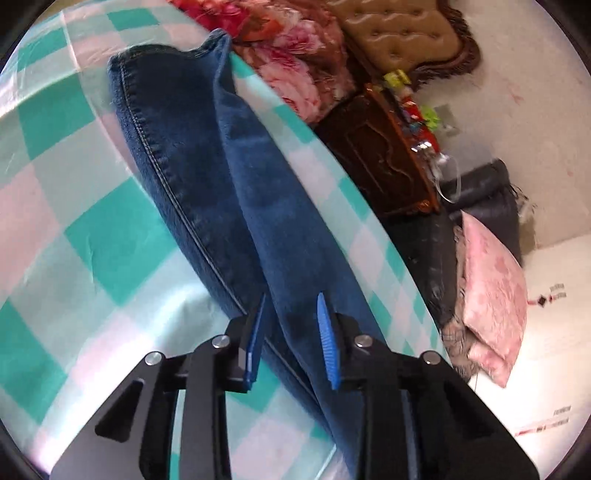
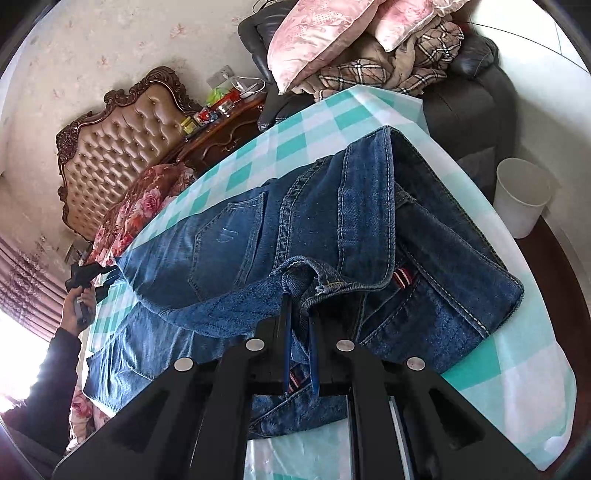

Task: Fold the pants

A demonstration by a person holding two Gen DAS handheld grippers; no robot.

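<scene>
The counter (image 2: 524,373), under a teal checked cloth, carries the jeans (image 2: 332,229) spread flat, ready for folding. Dark blue denim, pale stitching, legs lying together. The right hand-held gripper (image 2: 298,325) pinches the waistband, probably to lift it; the left hand-held gripper (image 1: 291,332) straddles a leg, pads not yet pressing.

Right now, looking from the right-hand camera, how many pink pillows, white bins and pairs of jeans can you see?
Pink pillows: 2
White bins: 1
Pairs of jeans: 1
Total: 4
</scene>
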